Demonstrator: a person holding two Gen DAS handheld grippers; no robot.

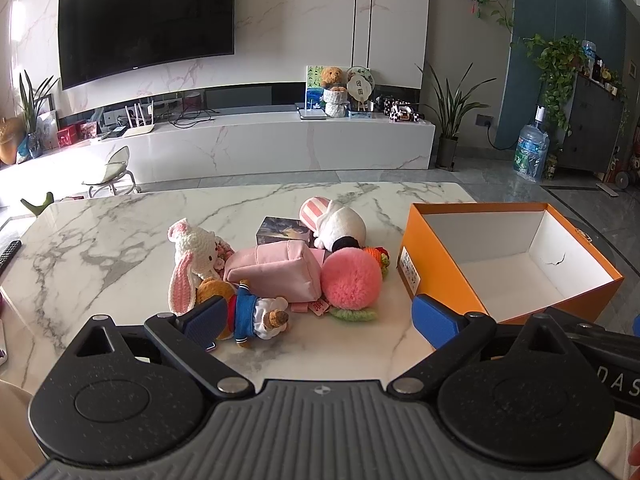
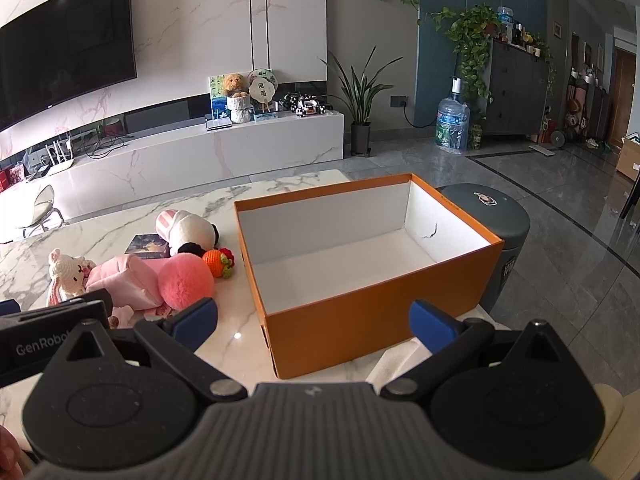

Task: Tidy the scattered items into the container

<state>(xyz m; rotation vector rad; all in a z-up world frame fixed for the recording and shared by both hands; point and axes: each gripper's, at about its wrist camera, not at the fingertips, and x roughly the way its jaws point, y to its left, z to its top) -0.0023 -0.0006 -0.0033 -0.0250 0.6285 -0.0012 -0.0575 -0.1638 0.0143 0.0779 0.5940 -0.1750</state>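
An empty orange box (image 1: 436, 258) with a white inside stands at the table's right; it also shows in the right wrist view (image 2: 340, 320). Left of it lies a pile of toys: a white crochet bunny (image 1: 192, 256), a pink pouch (image 1: 276, 270), a fluffy pink peach (image 1: 351, 278), a sailor bear (image 1: 256, 316), a white and black plush (image 1: 340, 226), a small dark box (image 1: 282, 231) and an orange crochet fruit (image 2: 216, 263). My left gripper (image 1: 320, 318) is open and empty, just in front of the pile. My right gripper (image 2: 314, 320) is open and empty, at the box's near wall.
The marble table (image 1: 100, 232) holds everything. A black remote (image 1: 9, 254) lies at its left edge. A grey round bin (image 2: 504, 224) stands behind the box off the table's right edge. A TV and a long white cabinet are behind.
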